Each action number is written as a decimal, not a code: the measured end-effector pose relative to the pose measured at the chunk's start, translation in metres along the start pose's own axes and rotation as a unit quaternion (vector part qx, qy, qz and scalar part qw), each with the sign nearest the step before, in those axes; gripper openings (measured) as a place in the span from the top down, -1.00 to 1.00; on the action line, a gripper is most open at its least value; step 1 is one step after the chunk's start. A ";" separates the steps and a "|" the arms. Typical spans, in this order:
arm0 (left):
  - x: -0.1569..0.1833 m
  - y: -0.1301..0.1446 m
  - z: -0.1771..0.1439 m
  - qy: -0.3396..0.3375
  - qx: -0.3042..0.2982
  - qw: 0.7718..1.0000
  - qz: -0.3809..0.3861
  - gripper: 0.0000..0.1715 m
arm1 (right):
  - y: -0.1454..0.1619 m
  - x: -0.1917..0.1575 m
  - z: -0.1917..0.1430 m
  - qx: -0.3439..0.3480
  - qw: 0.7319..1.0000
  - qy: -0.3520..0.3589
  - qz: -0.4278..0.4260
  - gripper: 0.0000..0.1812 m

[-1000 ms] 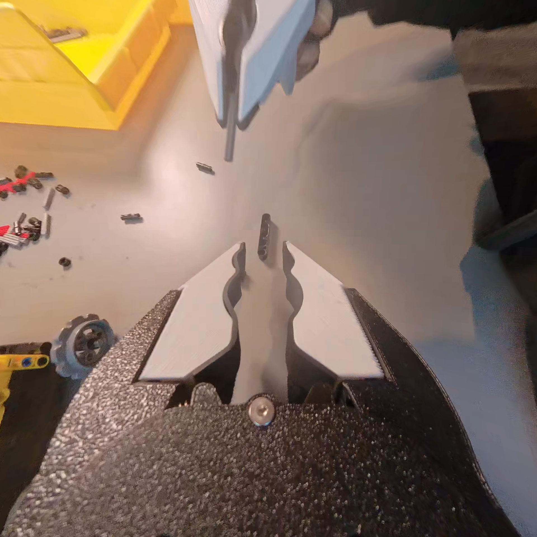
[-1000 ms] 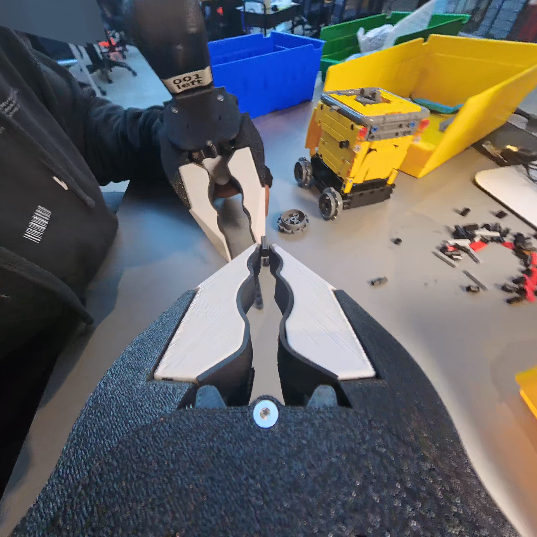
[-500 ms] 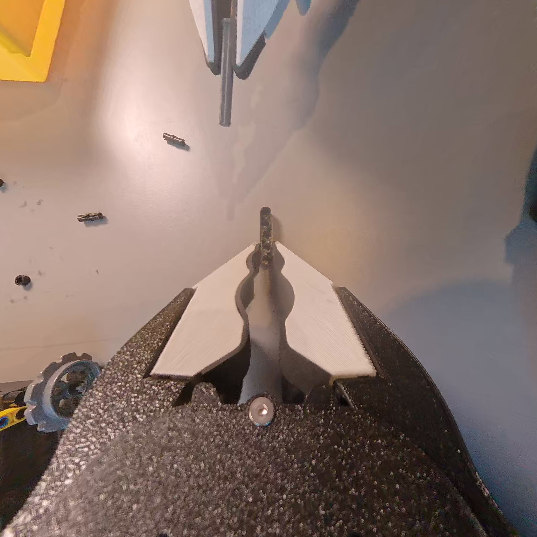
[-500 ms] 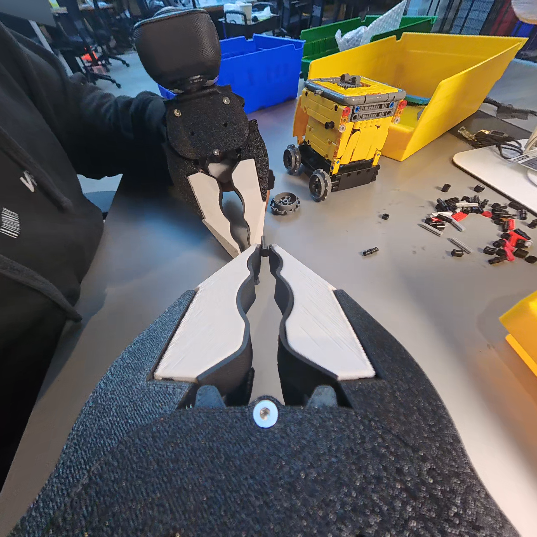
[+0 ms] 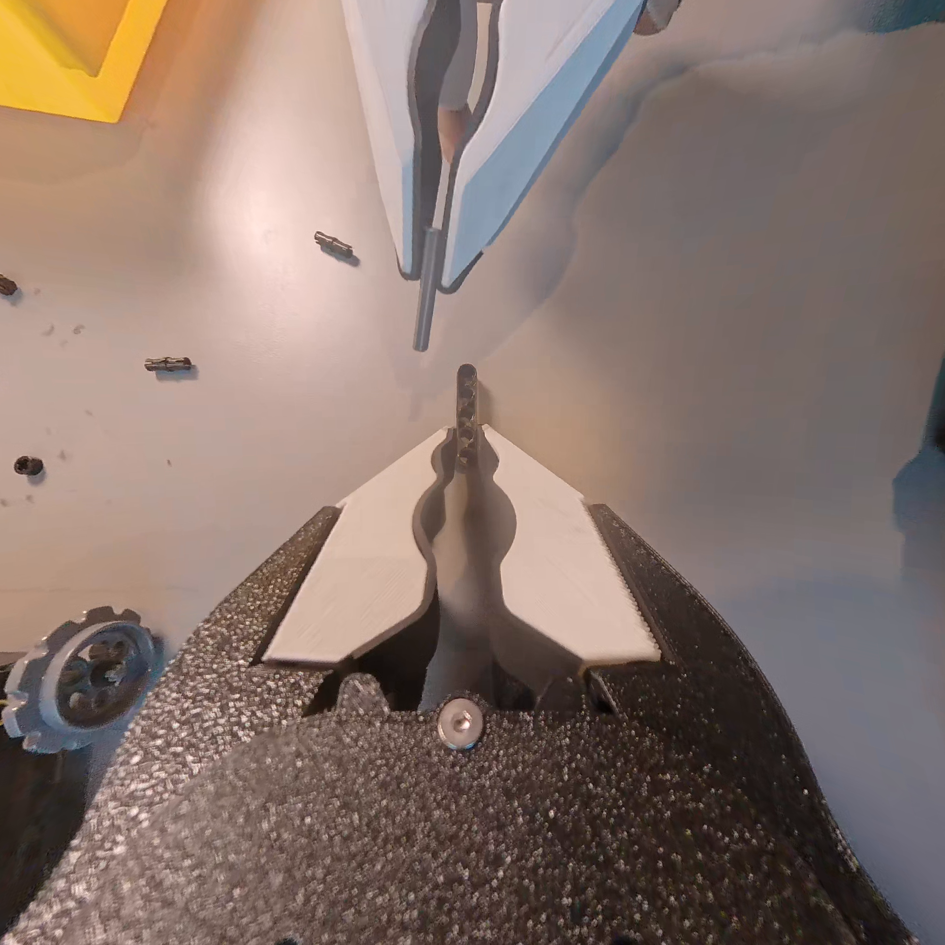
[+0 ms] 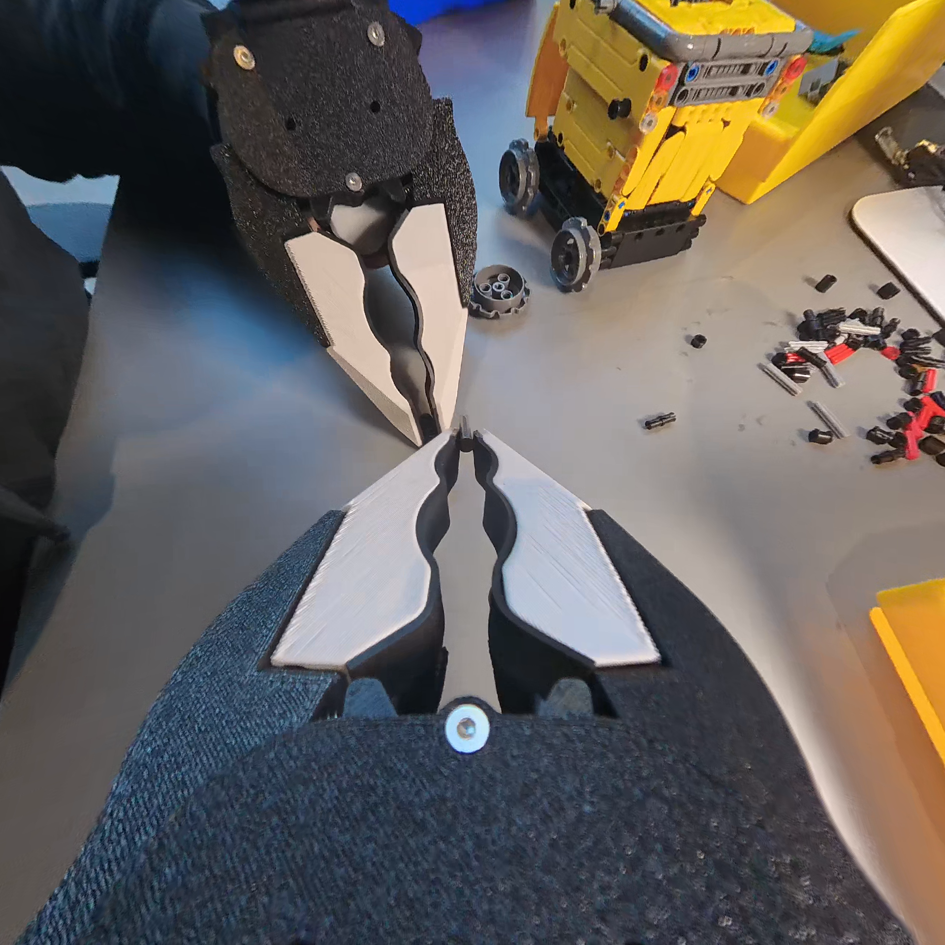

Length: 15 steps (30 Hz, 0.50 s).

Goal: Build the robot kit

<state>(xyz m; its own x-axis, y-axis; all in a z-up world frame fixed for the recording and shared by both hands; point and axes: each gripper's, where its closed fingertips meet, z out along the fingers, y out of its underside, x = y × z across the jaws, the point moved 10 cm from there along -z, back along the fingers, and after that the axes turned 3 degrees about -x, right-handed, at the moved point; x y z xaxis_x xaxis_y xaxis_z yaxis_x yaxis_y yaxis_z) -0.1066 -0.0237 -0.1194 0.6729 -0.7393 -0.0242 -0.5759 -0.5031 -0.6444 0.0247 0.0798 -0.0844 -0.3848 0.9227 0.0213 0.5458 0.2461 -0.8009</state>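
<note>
Left wrist view: each gripper pinches 1 small part above the grey table [image 5: 716, 307].
At far left a grey toothed wheel [image 5: 82, 675] lies flat; the left gripper [image 5: 468, 434] is closed on a dark holed beam [image 5: 467, 394] standing on edge. Just beyond it, the right gripper [image 5: 427, 278], also clamped, holds a grey axle [image 5: 425, 301], whose tip is near the beam's end. Right wrist view: a yellow brick vehicle [image 6: 659, 128] stands farther right.

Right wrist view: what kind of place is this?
Probably a workshop or lab bench used for building-kit assembly. On the grey tabletop stand a yellow and black brick-built wheeled vehicle, a scattered pile of small black, red and grey connector pins and a yellow plastic parts bin.
</note>
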 end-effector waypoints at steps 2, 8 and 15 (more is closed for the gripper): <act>0.001 0.003 -0.002 0.005 0.005 1.000 -0.005 0.91 | -0.002 0.001 0.003 -0.015 1.000 0.000 -0.001 0.95; 0.002 0.009 -0.005 0.004 0.011 1.000 -0.011 0.88 | -0.007 0.000 0.008 -0.051 0.999 -0.007 -0.009 0.95; -0.001 0.009 -0.005 -0.001 0.015 1.000 -0.011 0.94 | -0.014 0.000 0.013 -0.085 0.996 -0.010 -0.021 0.95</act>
<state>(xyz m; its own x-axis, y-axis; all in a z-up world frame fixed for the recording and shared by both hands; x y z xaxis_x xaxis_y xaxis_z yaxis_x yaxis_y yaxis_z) -0.1148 -0.0297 -0.1212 0.6856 -0.7279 -0.0114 -0.5473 -0.5050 -0.6674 0.0075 0.0723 -0.0808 -0.4246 0.9045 0.0389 0.6468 0.3331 -0.6861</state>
